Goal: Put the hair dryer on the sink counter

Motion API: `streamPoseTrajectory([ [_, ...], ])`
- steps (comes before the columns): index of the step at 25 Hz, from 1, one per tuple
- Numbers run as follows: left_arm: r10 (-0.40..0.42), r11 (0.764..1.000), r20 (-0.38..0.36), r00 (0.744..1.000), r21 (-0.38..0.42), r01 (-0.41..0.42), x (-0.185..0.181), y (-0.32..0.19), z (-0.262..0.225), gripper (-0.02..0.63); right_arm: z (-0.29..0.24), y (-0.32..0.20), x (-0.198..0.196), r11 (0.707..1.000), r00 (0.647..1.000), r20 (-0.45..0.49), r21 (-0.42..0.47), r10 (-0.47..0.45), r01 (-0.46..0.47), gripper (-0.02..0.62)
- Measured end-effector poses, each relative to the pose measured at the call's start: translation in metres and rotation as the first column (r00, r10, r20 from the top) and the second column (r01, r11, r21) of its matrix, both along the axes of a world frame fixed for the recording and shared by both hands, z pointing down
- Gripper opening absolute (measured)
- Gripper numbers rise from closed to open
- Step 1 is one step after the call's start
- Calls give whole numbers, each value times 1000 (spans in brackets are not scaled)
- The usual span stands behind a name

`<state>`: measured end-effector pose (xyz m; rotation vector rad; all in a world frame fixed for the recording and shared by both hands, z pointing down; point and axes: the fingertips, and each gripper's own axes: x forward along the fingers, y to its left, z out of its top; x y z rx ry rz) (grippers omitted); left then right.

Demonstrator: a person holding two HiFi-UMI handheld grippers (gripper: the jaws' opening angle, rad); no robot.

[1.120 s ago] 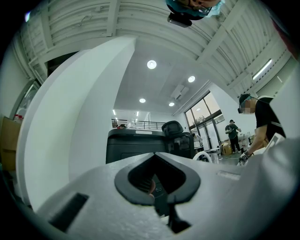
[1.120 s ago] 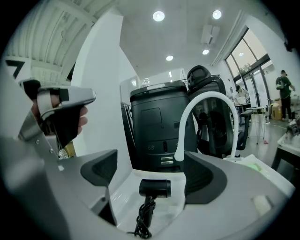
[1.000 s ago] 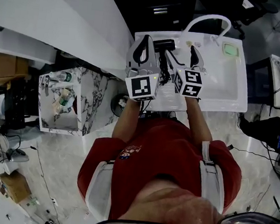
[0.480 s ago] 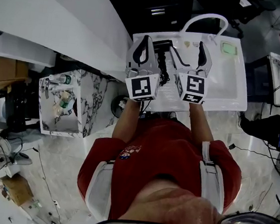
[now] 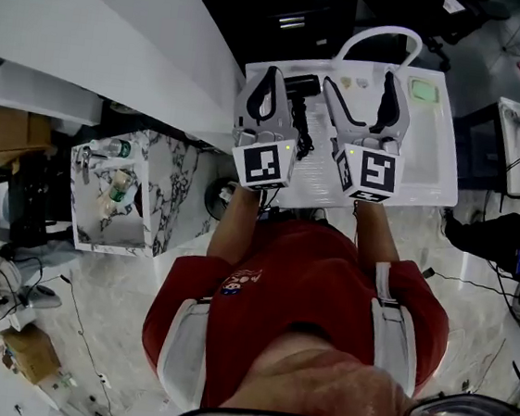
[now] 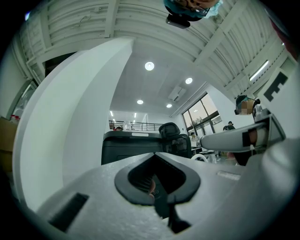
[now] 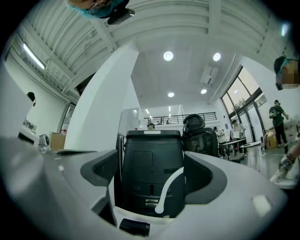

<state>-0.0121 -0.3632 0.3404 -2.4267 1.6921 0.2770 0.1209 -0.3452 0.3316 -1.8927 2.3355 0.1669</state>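
the hair dryer [image 5: 302, 85] lies on the white worktop [image 5: 430, 188], just to the left of the faucet [image 5: 384, 34] and a little nearer the person than the faucet's foot. its black cord [image 5: 298, 132] trails away from the faucet toward the person's red shirt.

the left gripper [image 5: 273, 71] hangs over the worktop on the far side of the hair dryer from the faucet, just beside the dryer's body. in the left gripper view its fingers [image 6: 140, 199] are closed against each other, leaving only the dark diamond-shaped hollow between the pads. a thin dark strip runs down from that hollow, and i cannot tell whether it is the seam or something caught there.

the right gripper [image 5: 361, 87] sits directly in front of the faucet, on the person's side of it, with its fingers [image 5: 390, 101] spread wide and nothing between them. the right gripper view looks straight through that gap: the faucet's white arch [image 7: 168, 185] curves up in the middle in front of a tall black cabinet [image 7: 151, 154], and the dark round end of the hair dryer [image 7: 134, 228] shows low down, left of the faucet.

a pale green pad [image 5: 426, 90] rests on the worktop just right of the faucet, at the back edge of the sink basin [image 5: 426, 142].
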Motion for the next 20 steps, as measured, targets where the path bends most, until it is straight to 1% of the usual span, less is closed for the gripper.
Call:
streamPoseTrajectory([
  [4,5,1000,-14,1000,14,-5,0,1,-6,2,-15,5,3,999,1000,12,37,2,-2,437],
  [8,12,1000,-8,1000,11,-12,1,2,-6,2,-25,8,6,998,1000,3,64,9,-10,436],
  [12,15,1000,-26,1000,22,-14,2,4,-13,2,-35,11,9,995,1000,-7,93,25,-24,436],
  [16,8,1000,-5,1000,-5,-8,0,6,-6,2,-38,15,9,993,1000,-12,119,21,-20,436],
  [20,10,999,-36,999,34,-9,1,10,-16,2,-38,21,9,988,1000,-5,156,18,-17,426],
])
